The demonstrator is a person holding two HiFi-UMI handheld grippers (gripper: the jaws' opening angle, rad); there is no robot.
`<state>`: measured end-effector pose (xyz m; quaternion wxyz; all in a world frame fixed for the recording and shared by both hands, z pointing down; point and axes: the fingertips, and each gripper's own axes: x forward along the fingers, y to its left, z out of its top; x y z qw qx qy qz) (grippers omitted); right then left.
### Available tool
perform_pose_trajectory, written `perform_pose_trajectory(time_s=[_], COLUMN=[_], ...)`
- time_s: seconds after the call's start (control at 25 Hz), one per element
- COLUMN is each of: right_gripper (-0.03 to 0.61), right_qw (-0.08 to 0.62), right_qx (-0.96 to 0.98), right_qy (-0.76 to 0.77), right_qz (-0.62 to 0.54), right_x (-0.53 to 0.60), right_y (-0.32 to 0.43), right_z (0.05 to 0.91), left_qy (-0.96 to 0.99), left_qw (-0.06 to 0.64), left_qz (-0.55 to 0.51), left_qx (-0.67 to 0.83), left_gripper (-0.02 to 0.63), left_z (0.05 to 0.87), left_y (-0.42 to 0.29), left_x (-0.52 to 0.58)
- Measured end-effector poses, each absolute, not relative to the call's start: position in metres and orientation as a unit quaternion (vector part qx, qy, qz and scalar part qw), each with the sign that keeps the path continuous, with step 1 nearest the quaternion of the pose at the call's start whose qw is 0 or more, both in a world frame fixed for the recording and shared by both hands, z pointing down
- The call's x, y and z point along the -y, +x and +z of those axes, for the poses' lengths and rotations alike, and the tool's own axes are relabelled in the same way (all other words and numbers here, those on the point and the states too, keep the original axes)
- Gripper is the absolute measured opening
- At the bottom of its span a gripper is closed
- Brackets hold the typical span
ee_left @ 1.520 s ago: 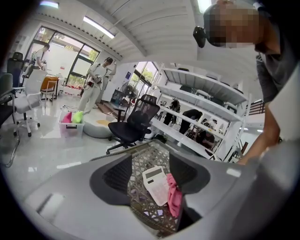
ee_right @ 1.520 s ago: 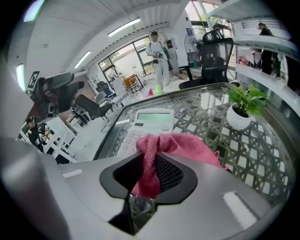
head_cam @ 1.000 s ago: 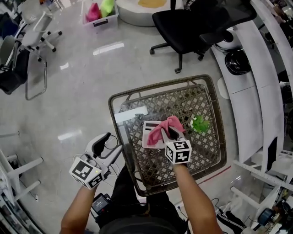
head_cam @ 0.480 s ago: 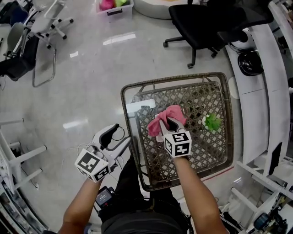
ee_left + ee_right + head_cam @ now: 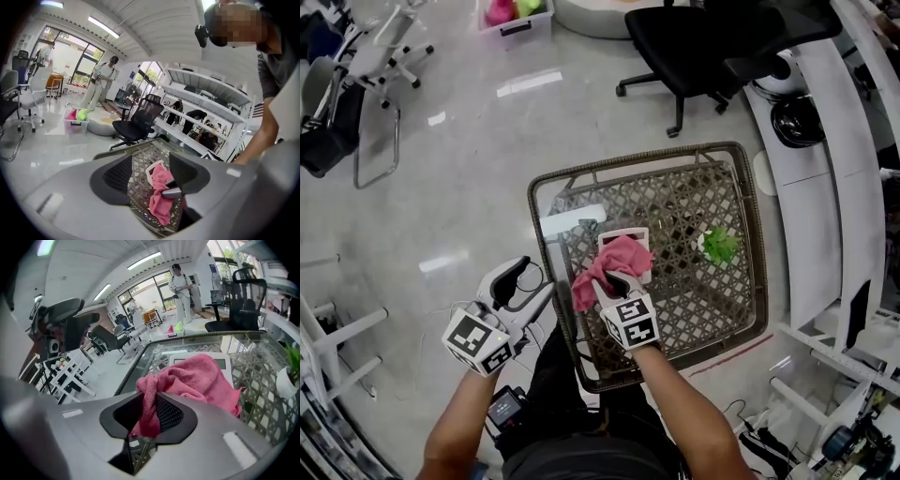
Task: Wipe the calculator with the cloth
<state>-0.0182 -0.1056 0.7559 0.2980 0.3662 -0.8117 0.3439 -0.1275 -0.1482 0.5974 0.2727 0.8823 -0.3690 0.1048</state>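
Observation:
A white calculator (image 5: pixel 632 237) lies on the glass top of a wicker table (image 5: pixel 546 192). A pink cloth (image 5: pixel 602 269) is draped over its near left part and hangs past its edge. My right gripper (image 5: pixel 617 279) is shut on the cloth and points down at the calculator. In the right gripper view the cloth (image 5: pixel 197 378) is bunched between the jaws of the right gripper (image 5: pixel 150 411) and hides most of the calculator (image 5: pixel 226 364). My left gripper (image 5: pixel 517 281) is held off the table's left side, open and empty; the left gripper view looks between its jaws at the cloth (image 5: pixel 161 197).
A small green plant in a white pot (image 5: pixel 718 246) stands on the table's right part. A black office chair (image 5: pixel 703 42) is beyond the table, white shelving (image 5: pixel 825 187) runs along the right, and a bin (image 5: pixel 508 17) sits on the floor far off.
My right gripper has dragged the cloth across the calculator toward the near left. The calculator's far part now shows. The left gripper has stayed where it was.

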Motion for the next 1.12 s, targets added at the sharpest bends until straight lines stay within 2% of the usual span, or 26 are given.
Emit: perform_pose_trajectory(time_s=[0.52,0.76,1.12], right_gripper=[0.081,0.081,0.081], right_qw=[0.288,0.272,0.258], right_qx=[0.774,0.748,0.745], right_qy=[0.419,0.469,0.501], right_qz=[0.377,0.382,0.357], right_x=[0.073,0.097,0.167], right_y=[0.052,0.097,0.115], right_z=[0.765,0.762,0.747], left_qy=[0.888,0.890,0.885], left_qw=[0.274,0.272,0.276], left_qz=[0.111,0.114,0.115], left_qx=[0.351,0.348,0.357], left_gripper=[0.270,0.270,0.270], left_z=[0.601,0.601,0.605], left_y=[-0.105,-0.103,-0.114], left_x=[0.141,0.142,0.144])
